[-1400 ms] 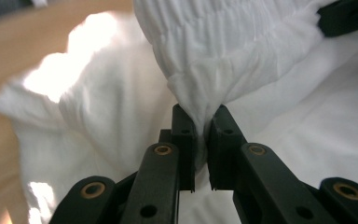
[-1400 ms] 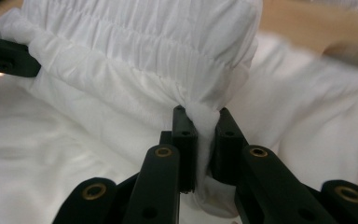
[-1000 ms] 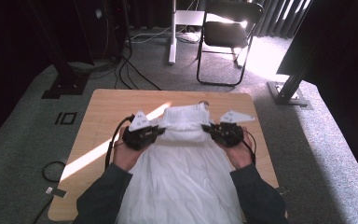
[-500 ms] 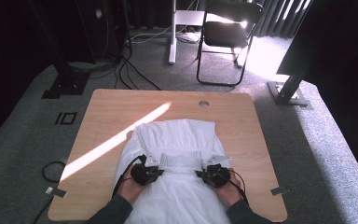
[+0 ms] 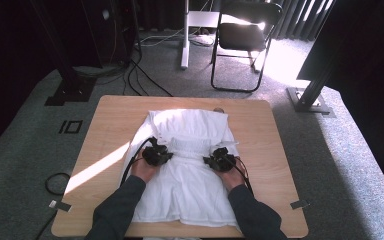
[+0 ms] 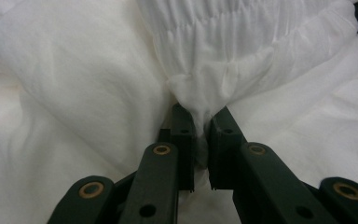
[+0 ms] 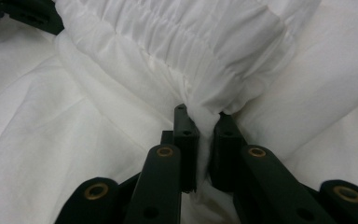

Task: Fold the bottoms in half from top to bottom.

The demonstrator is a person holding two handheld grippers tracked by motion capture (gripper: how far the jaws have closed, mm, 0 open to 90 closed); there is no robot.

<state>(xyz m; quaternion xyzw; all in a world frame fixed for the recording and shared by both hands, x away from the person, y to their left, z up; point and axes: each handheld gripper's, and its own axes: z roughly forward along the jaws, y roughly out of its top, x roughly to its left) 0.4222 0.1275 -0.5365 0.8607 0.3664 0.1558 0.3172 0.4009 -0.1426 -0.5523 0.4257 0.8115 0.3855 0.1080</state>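
Now both the left gripper (image 5: 156, 154) and the right gripper (image 5: 221, 160), each pinching the white dress (image 5: 190, 190), have carried its gathered top down to mid-frame, folding it over.

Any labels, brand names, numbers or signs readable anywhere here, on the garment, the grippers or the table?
None: no readable text on the white garment, the left gripper, the right gripper or the wooden table.
The square mark on the carpet is an outline, not lettering.

Bare bench (image 5: 110, 120) strips flank the white garment (image 5: 190, 190) left, right and far edge; nothing stands there.
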